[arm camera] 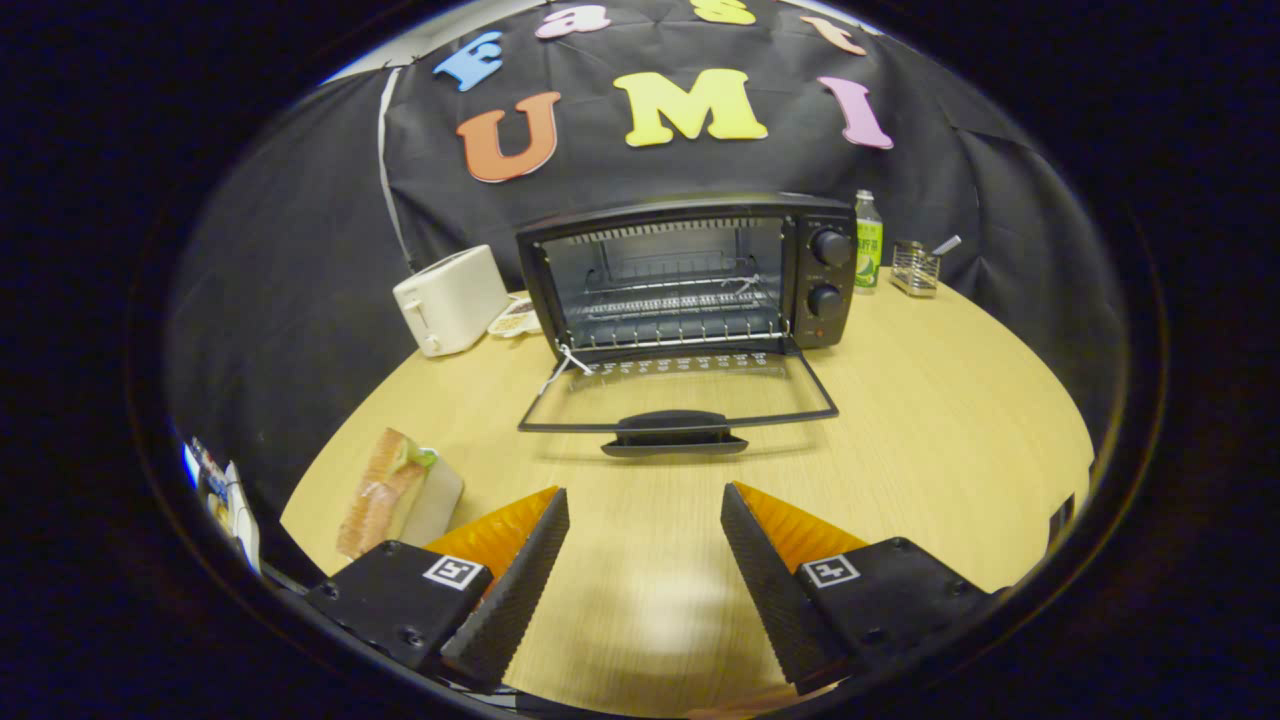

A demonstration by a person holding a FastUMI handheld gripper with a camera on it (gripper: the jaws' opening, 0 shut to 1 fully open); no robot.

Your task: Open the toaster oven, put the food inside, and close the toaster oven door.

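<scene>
Gripper [645,500] sits above the counter [950,430], fingers [520,580] spread wide apart, released, nothing between them; bare wood shows in the gap.

Toaster oven [690,270] stands at the far side of the counter, straight ahead of the fingers and well beyond them. Door [678,395] is fully down, lying approx. flat toward the gripper, glass pane up, handle [672,432] at the near edge. Interior is exposed: wire rack [670,305] visible inside, no food on it. Two knobs sit stacked on the control panel [826,275], right of the opening.

Food: wrapped sandwich [385,490] rests on the counter just beyond the left finger and off to its left side, well apart from the oven, near the counter's edge. Not touched by either finger.

Other items: white toaster [450,298] left of the oven; small dish [513,322] between toaster and oven; bottle [868,240] w/ green label just right of the oven; wire holder [916,268] right of the bottle.
</scene>
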